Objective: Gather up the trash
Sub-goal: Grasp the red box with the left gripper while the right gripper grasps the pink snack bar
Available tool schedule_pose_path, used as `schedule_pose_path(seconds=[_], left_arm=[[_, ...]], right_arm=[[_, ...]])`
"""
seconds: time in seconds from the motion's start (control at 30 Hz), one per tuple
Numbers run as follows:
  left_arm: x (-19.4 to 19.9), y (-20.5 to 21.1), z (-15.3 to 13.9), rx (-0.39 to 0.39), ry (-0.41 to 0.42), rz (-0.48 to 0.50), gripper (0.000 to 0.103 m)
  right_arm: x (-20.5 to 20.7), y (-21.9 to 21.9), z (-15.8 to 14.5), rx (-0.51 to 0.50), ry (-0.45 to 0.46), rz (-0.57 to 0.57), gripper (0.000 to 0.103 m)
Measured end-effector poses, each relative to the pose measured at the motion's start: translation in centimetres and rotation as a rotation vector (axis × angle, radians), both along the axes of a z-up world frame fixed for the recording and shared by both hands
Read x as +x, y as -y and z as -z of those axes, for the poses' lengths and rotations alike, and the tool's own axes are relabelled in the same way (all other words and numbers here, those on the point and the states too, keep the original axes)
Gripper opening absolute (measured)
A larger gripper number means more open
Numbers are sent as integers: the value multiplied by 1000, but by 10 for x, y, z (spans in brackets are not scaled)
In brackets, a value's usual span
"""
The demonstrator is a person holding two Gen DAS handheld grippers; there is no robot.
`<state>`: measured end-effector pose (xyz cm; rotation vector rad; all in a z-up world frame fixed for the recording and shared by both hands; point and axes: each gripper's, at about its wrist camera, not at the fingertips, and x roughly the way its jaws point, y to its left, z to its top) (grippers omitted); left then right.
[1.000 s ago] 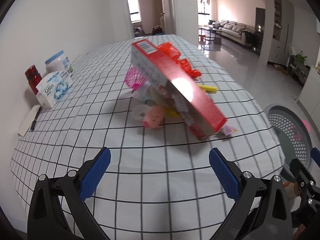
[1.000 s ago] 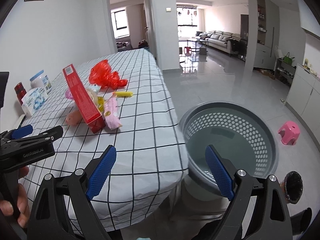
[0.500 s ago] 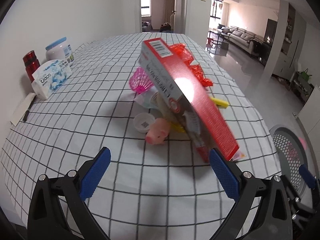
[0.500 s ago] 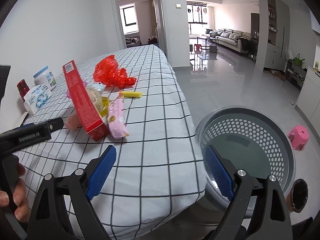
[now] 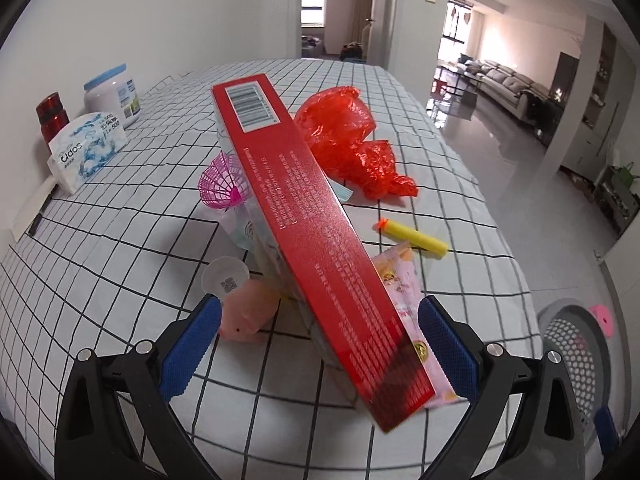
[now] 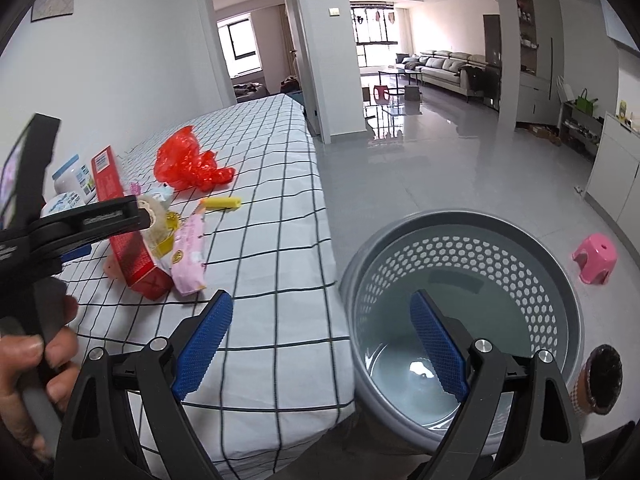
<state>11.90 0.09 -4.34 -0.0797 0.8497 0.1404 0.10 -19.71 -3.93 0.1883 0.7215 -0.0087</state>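
Left hand-held gripper [image 5: 320, 344] gapes around red box [image 5: 304, 216] — right hand-held gripper [image 6: 320, 348] wide, empty

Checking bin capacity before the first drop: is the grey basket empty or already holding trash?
Empty. The grey basket shows a bare, glossy floor inside in the right wrist view.

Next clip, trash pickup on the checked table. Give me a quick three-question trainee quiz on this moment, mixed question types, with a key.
1. True or false: the left gripper is shut on the red box.
2. Which lies nearest the yellow dart? A) red bag B) white jar C) tissue pack
3. Fill in: the grey basket stands on the ____.

Key: 1 false, both grippers are open; 2 A; 3 floor.
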Motion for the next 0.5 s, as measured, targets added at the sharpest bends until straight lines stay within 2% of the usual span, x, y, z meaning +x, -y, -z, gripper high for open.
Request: schedule_pose_path(seconds=[0.2, 0.43, 0.5], left_arm=[[5, 1, 9, 45, 3, -34, 95], [-3, -2, 9, 43, 17, 19, 46], [-6, -8, 9, 26, 17, 29, 44]], right_arm=[[0, 6, 4, 13, -4, 4, 86], [3, 0, 7, 9, -11, -10, 86], [4, -3, 7, 11, -11, -19, 86]])
